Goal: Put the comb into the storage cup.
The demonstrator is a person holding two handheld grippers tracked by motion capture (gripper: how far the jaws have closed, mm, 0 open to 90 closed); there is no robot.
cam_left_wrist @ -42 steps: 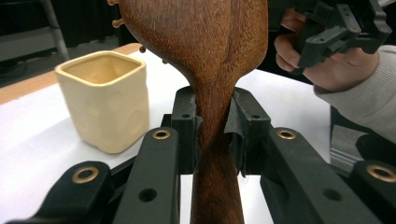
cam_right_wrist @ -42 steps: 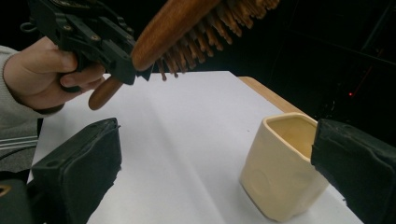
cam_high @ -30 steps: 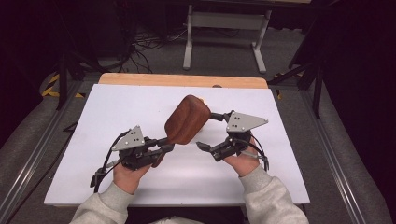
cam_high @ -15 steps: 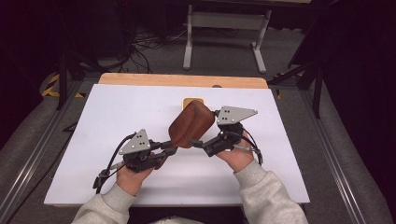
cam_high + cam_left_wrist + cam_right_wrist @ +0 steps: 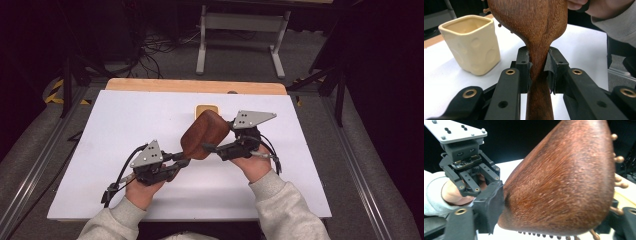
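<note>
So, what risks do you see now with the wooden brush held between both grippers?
The left gripper pinches only the brush's narrow neck, so it might twist. The right gripper has just been closing around the wide head; one pad touches, so a full grip is uncertain. The cream cup stands close and could be knocked.

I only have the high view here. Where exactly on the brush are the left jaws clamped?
Observer: The left gripper is shut on the narrow neck of the wooden brush, just below the head.
Operator: Which way do the pins face?
Observer: In the right gripper view, the pins point away from the near pad, toward the far jaw.
Operator: Right side gripping yet?
Observer: On the right gripper, the jaws have just been closing with the head between them; one pad touches its edge, the other is hidden.
</note>
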